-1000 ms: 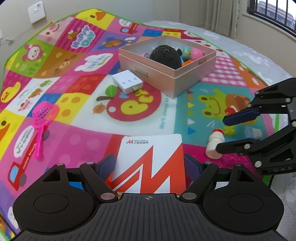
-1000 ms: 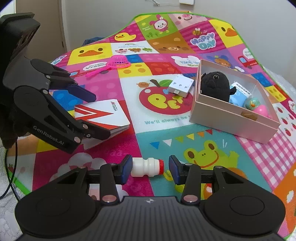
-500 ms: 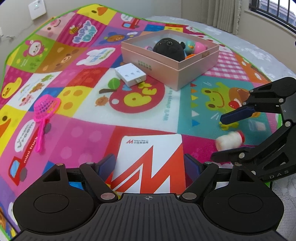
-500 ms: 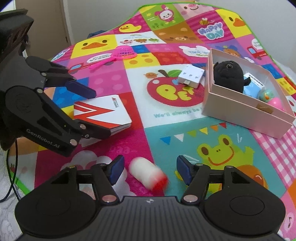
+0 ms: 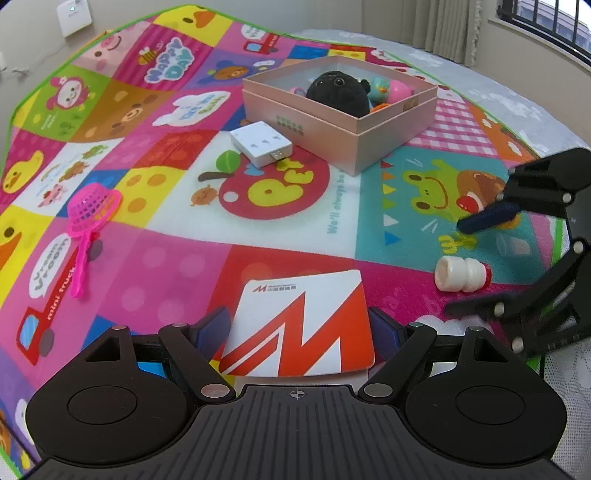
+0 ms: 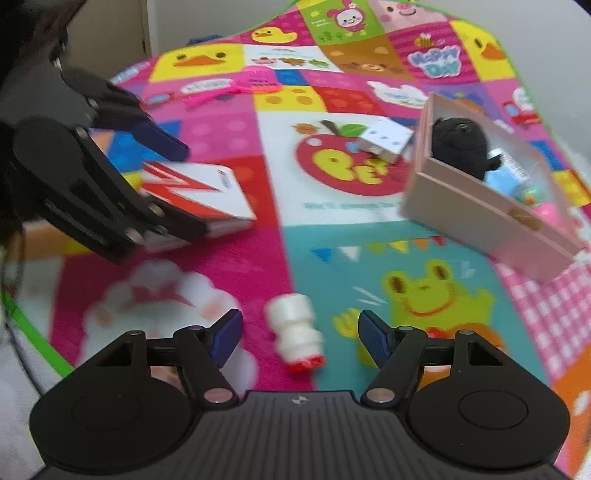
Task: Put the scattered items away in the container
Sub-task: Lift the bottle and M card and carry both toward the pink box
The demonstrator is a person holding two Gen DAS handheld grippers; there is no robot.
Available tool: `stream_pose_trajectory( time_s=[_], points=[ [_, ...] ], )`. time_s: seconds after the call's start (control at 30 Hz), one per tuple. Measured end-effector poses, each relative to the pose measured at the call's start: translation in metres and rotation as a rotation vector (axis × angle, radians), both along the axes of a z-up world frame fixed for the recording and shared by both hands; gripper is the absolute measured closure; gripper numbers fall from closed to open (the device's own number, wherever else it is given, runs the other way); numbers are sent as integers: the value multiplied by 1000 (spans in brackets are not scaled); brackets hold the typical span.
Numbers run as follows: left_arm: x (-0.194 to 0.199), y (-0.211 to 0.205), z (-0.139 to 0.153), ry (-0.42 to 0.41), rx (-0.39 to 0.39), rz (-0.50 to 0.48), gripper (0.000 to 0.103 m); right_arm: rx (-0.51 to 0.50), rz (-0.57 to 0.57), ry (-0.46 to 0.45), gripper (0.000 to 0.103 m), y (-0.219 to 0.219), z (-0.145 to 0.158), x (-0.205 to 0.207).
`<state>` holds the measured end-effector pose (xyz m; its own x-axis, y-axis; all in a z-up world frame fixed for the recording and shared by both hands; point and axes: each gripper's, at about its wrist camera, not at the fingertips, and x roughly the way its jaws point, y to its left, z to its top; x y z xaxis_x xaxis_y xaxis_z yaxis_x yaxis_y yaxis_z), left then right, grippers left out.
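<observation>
Both jaw sets stand apart: left gripper [image 5: 298,328] straddles the red-and-white booklet [image 5: 299,328] near the play mat's [image 5: 184,258] front edge, right gripper [image 6: 298,334] brackets a small yogurt bottle [image 6: 295,334] lying loose. Looks like pickup stage; next is closing squarely. Pink box [image 5: 391,129] by the far edge holds a black plush [image 5: 338,92] and small toys.

place: home bedroom | cues: cartoon play mat [image 5: 177,236] over a quilted bed [image 5: 524,110], curtain [image 5: 447,26] and barred window [image 5: 554,22] upper right, wall switch [image 5: 74,14] upper left
</observation>
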<state>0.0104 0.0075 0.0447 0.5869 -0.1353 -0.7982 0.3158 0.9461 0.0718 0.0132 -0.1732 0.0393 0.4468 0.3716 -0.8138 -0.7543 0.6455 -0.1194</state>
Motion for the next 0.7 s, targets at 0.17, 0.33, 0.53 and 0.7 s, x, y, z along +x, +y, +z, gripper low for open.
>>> stream_pose_trajectory(
  time_s=[0.17, 0.33, 0.53, 0.7],
  points=[
    [0, -1, -2, 7, 2, -3, 18, -22, -36, -69, 33, -6, 3, 3],
    [-1, -1, -2, 11, -1, -5, 18, -104, 4, -211, 33, -6, 5, -4],
    [-1, -2, -3, 22, -14, -11, 13, -36, -23, -56, 26, -22, 3, -2],
    [-3, -3, -4, 27, -14, -17, 10, -125, -44, -149, 22, -30, -3, -8]
  ],
)
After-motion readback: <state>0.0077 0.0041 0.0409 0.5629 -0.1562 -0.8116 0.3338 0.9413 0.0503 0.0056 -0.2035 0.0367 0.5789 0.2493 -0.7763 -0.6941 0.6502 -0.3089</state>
